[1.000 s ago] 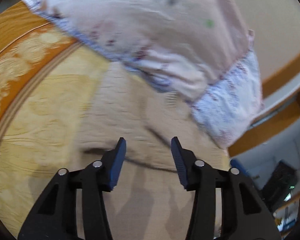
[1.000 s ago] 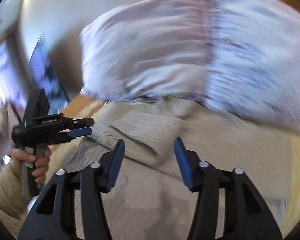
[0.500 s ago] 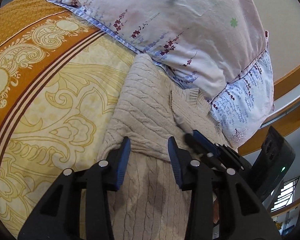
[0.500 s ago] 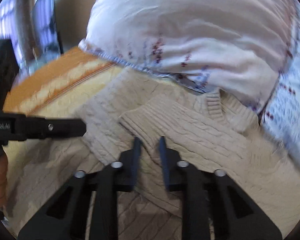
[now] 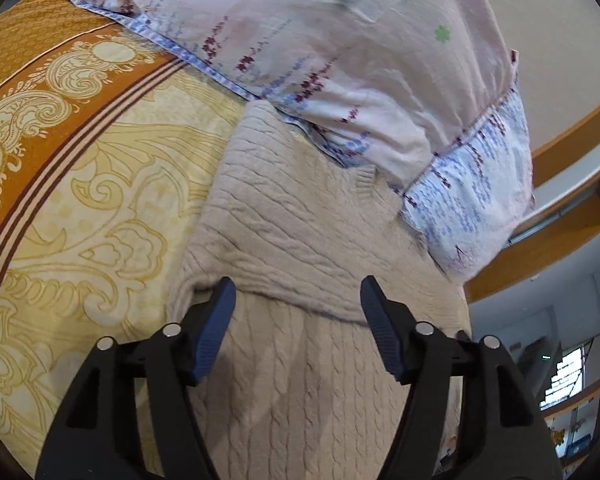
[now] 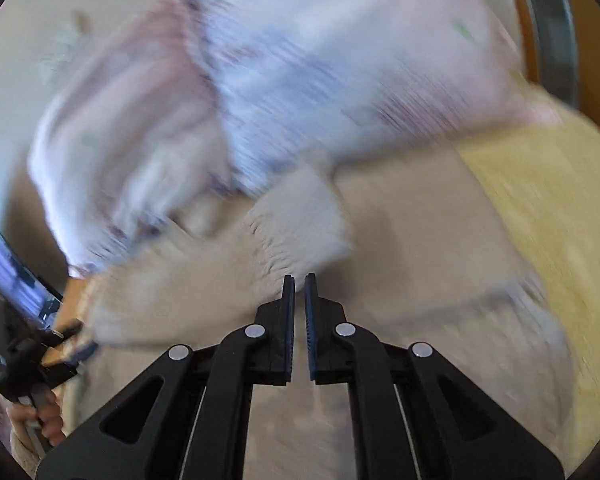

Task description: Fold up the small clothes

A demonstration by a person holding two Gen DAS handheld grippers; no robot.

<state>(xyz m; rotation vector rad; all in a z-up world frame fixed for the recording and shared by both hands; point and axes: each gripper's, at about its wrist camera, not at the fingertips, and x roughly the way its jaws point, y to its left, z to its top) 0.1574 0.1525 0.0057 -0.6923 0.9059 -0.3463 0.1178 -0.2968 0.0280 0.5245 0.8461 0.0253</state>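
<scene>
Sleeve (image 6: 300, 220) now lifted, pinched by right gripper (image 6: 299, 280), above sweater (image 6: 420, 240)

Your sweater (image 5: 300, 216): beige, cable-knit. Bedspread (image 5: 80, 184) under it: pale yellow scrollwork, orange band with cream paisley, maroon stripes. Pillow (image 5: 340, 60): pale pink, purple-blue flower sprigs, one green flower. Your gripper pads (image 5: 216, 328): blue on black.
</scene>
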